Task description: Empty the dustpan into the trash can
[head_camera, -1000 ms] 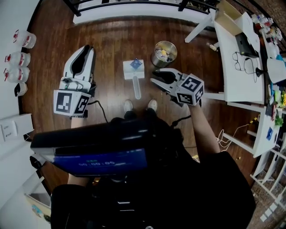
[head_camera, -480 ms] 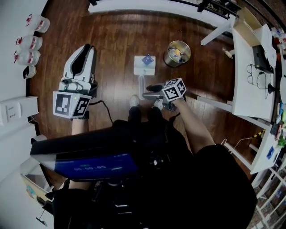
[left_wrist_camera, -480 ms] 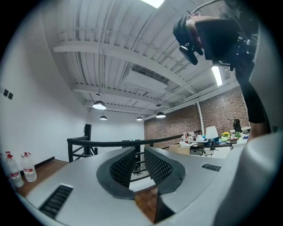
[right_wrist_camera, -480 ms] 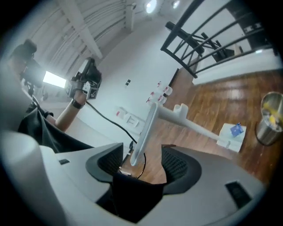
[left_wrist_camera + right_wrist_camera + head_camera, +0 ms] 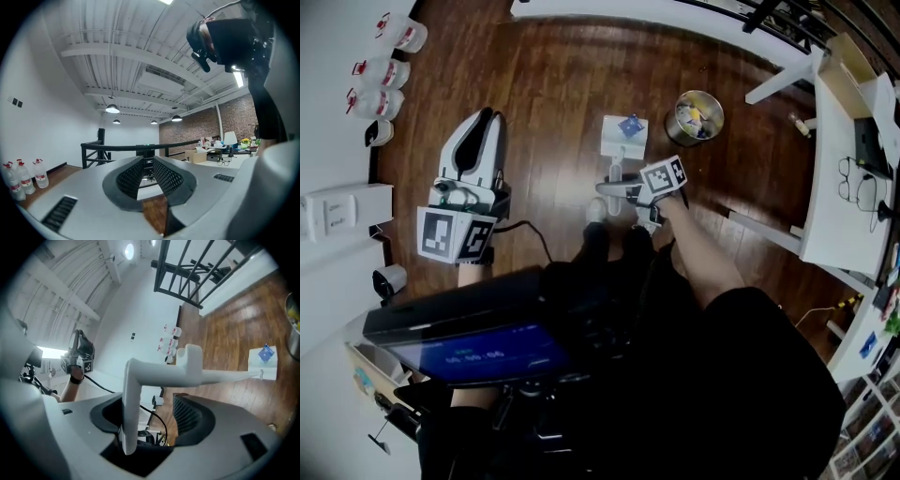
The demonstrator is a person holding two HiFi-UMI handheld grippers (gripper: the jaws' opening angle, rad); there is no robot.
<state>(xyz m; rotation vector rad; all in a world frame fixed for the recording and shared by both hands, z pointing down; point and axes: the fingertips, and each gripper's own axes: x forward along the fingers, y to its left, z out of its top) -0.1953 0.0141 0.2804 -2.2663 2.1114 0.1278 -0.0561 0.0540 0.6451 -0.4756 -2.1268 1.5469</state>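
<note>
"White dustpan (image 5: 623,139): where does it lie?"
"Flat on the wooden floor (image 5: 534,84), near the metal trash can (image 5: 698,114)."
"And the right gripper (image 5: 609,187)?"
"Low at the dustpan's handle (image 5: 616,172). Its jaws have just been opening and stand wide, with the handle's bent end between them, not clamped."
"The left gripper (image 5: 486,117)?"
"Well apart at the left, jaws nearly together, nothing between them."

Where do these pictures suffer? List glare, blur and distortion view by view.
Head view: fisheye bows the floorboards, lower half dark. Left gripper view: black round border, ceiling lamp blown out. Right gripper view: tilted horizon, near dustpan handle looms large, second lamp flares above.
</note>
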